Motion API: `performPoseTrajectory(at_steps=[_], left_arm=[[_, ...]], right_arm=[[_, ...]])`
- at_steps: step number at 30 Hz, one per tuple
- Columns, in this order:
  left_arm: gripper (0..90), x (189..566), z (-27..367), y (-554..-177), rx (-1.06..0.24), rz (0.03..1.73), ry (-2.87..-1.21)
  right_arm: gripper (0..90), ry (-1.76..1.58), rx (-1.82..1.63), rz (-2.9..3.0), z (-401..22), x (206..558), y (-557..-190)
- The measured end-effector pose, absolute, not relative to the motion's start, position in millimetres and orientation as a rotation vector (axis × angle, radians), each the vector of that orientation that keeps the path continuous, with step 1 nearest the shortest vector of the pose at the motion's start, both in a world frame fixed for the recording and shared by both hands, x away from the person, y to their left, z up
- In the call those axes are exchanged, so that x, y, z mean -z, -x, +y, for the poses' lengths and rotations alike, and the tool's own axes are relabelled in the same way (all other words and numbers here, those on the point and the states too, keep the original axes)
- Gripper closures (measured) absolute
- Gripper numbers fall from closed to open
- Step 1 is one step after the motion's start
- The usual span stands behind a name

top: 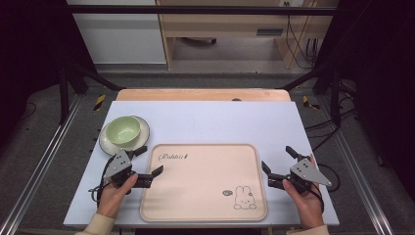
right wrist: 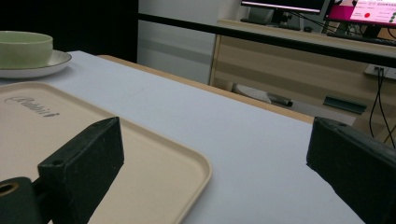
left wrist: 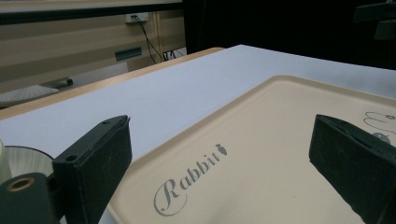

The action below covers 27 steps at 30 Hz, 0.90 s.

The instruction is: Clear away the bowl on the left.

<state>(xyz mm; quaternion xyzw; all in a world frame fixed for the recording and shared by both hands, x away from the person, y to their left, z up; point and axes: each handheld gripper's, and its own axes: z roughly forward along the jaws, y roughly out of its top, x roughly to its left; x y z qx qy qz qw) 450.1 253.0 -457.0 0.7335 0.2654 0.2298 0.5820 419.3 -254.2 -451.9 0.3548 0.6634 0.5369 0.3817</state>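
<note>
High view: your left hand-held gripper (top: 149,160) sits at the beige tray's (top: 205,215) left edge, jaws apart, nothing between them. Your right hand-held gripper (top: 277,159) sits just off the tray's right edge, jaws likewise apart and empty. A green bowl (top: 123,130) stands on a white saucer (top: 143,133) near the worktop's (top: 220,122) left edge.

Left gripper view: jaws spread over the tray's "Rabbit" lettering (left wrist: 187,186).

Right gripper view: jaws spread across the tray's corner (right wrist: 198,170); bowl (right wrist: 24,47) on saucer (right wrist: 58,59) beyond.

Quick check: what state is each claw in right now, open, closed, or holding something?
Left claw: open, holding nothing, at the tray's left edge.
Right claw: open, holding nothing, at the tray's right edge.
</note>
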Motion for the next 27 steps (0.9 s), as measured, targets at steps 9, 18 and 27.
performPoseTrajectory(at_steps=[9,18,27], left_arm=[[7.8,436,262,-451,-0.63,0.79,-1.744],[12.0,416,298,-470,-0.761,0.976,-1.724],[10.3,406,318,-487,-0.76,1.011,-1.756]], right_arm=[[3.3,-0.918,-1.363,1.695,-254,452,-418],[3.3,-0.915,-1.361,1.716,-250,454,-419],[3.3,-0.916,-1.357,1.717,-250,455,-420]])
